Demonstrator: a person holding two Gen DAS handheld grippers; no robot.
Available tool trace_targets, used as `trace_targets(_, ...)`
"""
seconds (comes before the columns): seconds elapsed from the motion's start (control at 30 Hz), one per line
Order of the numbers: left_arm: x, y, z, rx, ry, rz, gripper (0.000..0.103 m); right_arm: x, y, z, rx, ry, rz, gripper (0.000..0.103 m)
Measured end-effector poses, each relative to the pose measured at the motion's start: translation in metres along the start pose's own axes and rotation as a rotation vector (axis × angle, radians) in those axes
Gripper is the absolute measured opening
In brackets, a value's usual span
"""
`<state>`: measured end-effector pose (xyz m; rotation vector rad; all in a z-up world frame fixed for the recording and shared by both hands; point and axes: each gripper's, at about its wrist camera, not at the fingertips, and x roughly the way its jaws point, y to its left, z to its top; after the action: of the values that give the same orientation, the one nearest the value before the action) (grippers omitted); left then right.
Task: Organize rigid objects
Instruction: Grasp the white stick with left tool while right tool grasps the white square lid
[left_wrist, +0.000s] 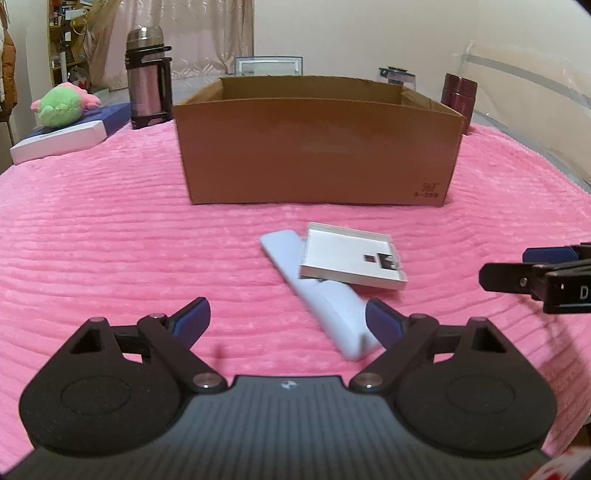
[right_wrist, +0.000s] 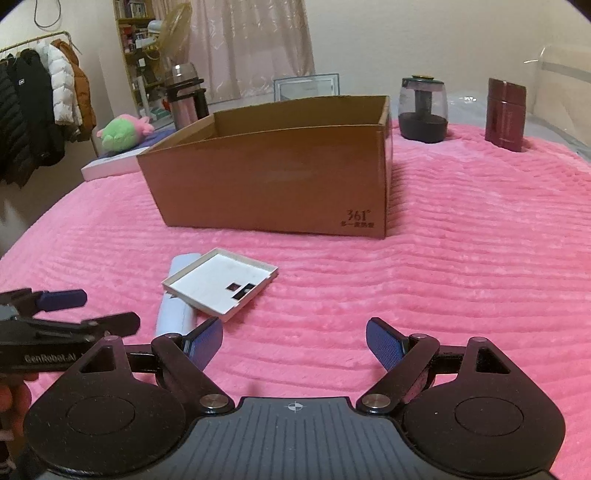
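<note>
L gripper (left_wrist: 290, 325) wide, empty. Centre it over remote (left_wrist: 325, 295) w/o nudging the tray (left_wrist: 351, 258) on top. R gripper (right_wrist: 294, 345) wide, empty; keep clear.

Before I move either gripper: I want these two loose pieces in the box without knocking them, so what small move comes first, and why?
Probably ease the right gripper toward the white tray and lift it first. It lies partly on the pale blue remote, so the remote is pinned beneath. Both grippers are open and empty, and the cardboard box stands open behind.
</note>
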<state>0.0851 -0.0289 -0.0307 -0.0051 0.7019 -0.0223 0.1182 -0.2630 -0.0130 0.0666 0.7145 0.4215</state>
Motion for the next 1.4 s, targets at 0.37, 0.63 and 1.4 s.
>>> trace_targets(0.37,0.041,-0.038,-0.004,0.001,0.035,0.022,0.073,0.007,-0.025,-0.001,0.007,0.001,-0.015,0.082)
trace_targets(0.63,0.054,-0.031,-0.002,-0.008,0.031,0.044,0.044,0.016,-0.028,-0.003,0.000,0.007,-0.014,0.082)
trace_targets(1.4,0.053,0.034,0.001,0.141,0.040,-0.055,0.035,0.050,0.011,0.008,-0.194,0.021,0.107,0.082)
